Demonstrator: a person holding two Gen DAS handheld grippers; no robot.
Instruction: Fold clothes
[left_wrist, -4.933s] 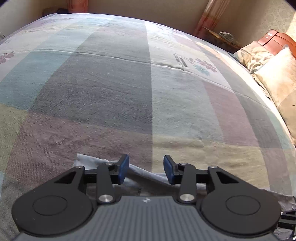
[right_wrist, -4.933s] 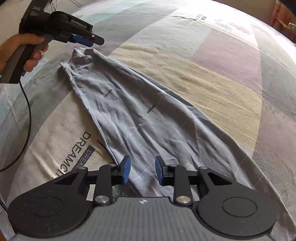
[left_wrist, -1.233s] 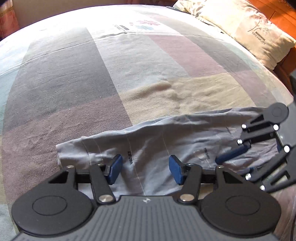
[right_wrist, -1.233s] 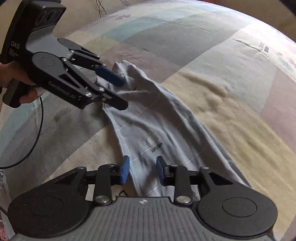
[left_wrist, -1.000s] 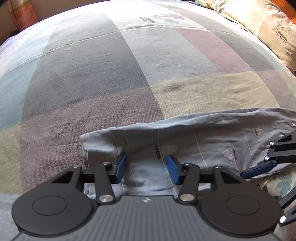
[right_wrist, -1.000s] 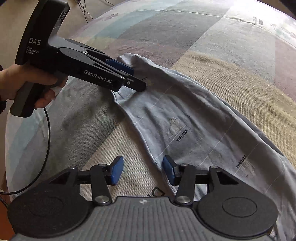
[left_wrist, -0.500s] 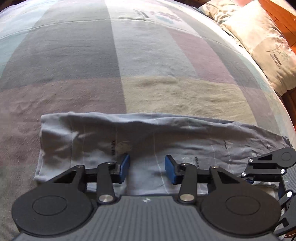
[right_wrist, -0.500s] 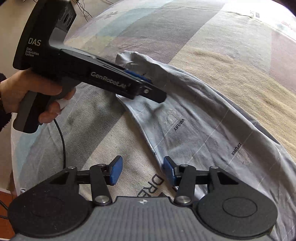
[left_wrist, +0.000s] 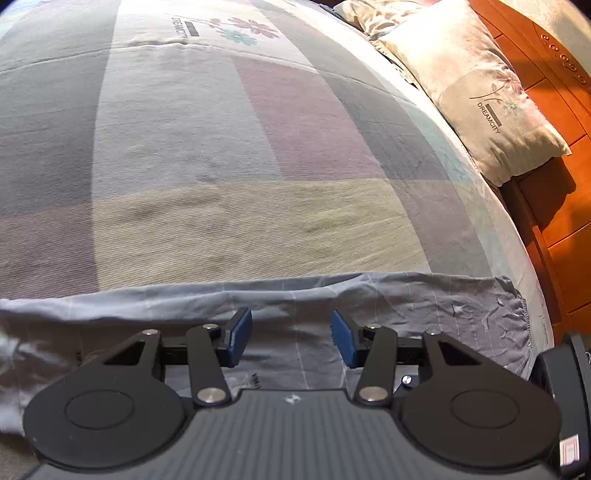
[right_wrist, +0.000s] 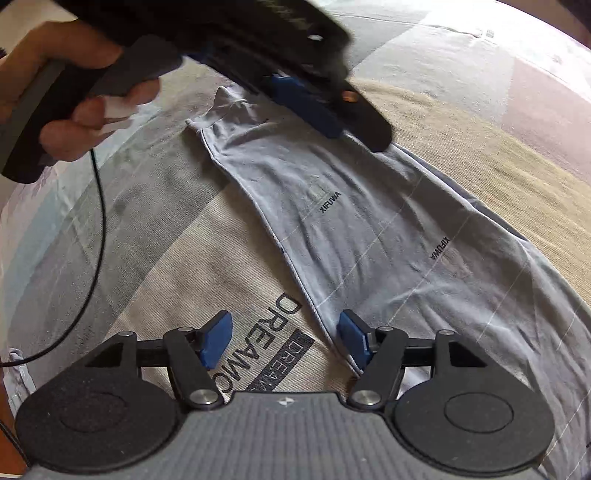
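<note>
A long grey-blue garment (left_wrist: 369, 306) (right_wrist: 369, 221) with thin white lines and small printed logos lies flat as a narrow strip on the patchwork bedspread (left_wrist: 221, 147). My left gripper (left_wrist: 291, 334) hovers open over the strip's middle, nothing between its blue pads. In the right wrist view the left gripper (right_wrist: 332, 107) shows blurred above the garment's far part, held by a hand (right_wrist: 74, 92). My right gripper (right_wrist: 284, 338) stands open at the garment's near edge, its right pad (right_wrist: 352, 339) over the hem and its left pad over bare bedspread.
A cream pillow (left_wrist: 480, 85) lies at the head of the bed against an orange wooden headboard (left_wrist: 554, 110). The bed's right edge drops to wooden drawers (left_wrist: 569, 258). A black cable (right_wrist: 92, 240) hangs from the left handle. Bedspread stretches wide beyond the garment.
My left gripper has swung right along the strip, from near its left end to its middle. The right gripper has drawn back slightly, with its jaws a little wider.
</note>
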